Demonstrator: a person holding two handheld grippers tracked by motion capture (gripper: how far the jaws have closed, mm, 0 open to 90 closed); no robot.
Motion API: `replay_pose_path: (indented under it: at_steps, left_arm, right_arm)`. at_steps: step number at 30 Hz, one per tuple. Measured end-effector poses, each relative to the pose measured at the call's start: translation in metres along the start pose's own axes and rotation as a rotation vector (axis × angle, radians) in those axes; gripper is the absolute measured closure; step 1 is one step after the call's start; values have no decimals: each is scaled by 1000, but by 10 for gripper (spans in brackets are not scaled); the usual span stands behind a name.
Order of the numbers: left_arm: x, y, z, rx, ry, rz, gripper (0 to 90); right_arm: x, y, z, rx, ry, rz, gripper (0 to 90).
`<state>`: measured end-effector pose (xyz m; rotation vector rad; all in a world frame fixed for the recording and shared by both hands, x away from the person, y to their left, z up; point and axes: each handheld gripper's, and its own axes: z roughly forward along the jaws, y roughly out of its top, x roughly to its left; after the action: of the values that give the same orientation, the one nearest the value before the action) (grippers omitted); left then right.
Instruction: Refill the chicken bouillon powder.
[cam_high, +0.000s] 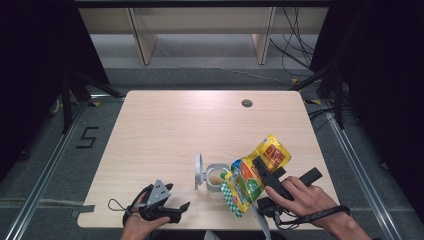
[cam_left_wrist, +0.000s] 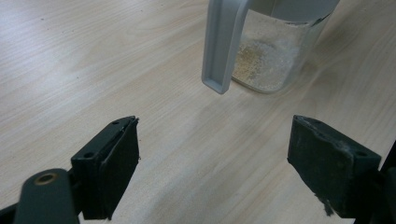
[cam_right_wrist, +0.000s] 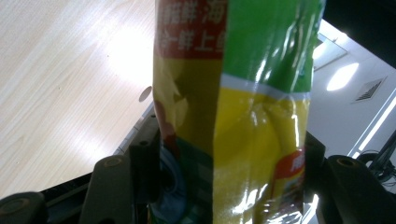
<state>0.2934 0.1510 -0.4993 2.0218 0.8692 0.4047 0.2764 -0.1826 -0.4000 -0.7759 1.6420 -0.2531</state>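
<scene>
A yellow and green snack bag is tipped mouth-down over a clear jar near the table's front. My right gripper is shut on the bag, and the bag stands squeezed between its two black jaws. The jar holds a thin layer of pale crumbs, and its grey flip lid stands open at its left; the lid hangs in front of the jar in the left gripper view. My left gripper rests on the table to the jar's left, and this left gripper is open with only bare wood between its pads.
The light wooden table has a round cable hole at the far right. Dark curtains and metal floor rails flank it, and a pale shelf unit stands beyond the far edge.
</scene>
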Motion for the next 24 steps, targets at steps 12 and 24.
replay_pose_path:
  at_steps: [12, 24]
  left_arm:
    - [1, 1, 0, -1, 4, 26, 162]
    - [0, 0, 0, 0, 0, 0, 162]
  right_arm:
    - [3, -4, -6, 2, -9, 27, 441]
    - [4, -2, -11, -11, -12, 23, 444]
